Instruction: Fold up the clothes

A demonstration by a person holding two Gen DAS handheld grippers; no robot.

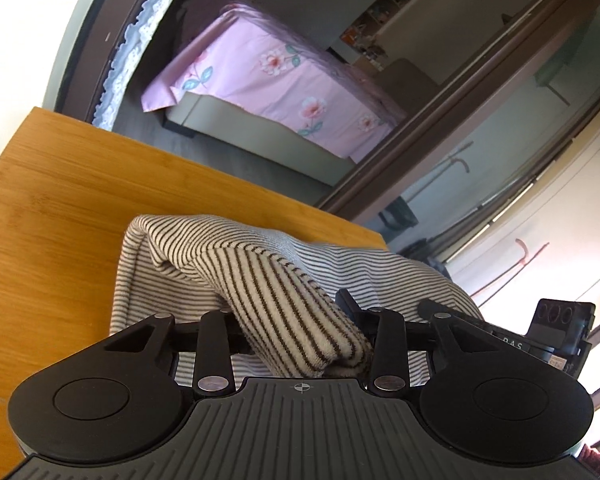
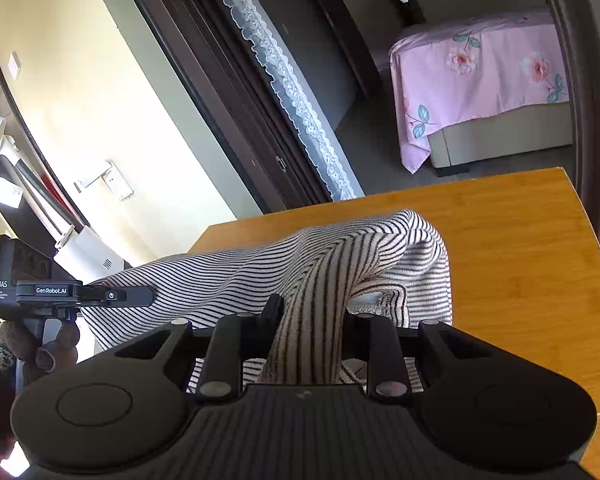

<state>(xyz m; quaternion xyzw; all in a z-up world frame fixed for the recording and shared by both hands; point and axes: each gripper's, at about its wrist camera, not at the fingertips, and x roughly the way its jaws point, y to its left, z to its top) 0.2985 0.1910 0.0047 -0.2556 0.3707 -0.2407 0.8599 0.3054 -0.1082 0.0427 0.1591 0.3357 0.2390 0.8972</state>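
Observation:
A white garment with thin dark stripes (image 1: 260, 272) is lifted off the wooden table (image 1: 60, 220), stretched between both grippers. My left gripper (image 1: 300, 336) is shut on a bunched edge of the striped garment; its fingers are mostly hidden by cloth. In the right wrist view the same garment (image 2: 340, 256) hangs over the table (image 2: 520, 280), and my right gripper (image 2: 312, 332) is shut on a gathered fold of it. The left gripper (image 2: 112, 295) shows at the left of that view, and the right gripper's body (image 1: 556, 336) at the right of the left wrist view.
A bed with a pink floral sheet (image 1: 284, 80) stands beyond a dark door frame (image 1: 440, 120); it also shows in the right wrist view (image 2: 480, 80). A lace curtain (image 2: 292, 80) hangs by the doorway. The table's far edge (image 2: 380, 200) is close behind the garment.

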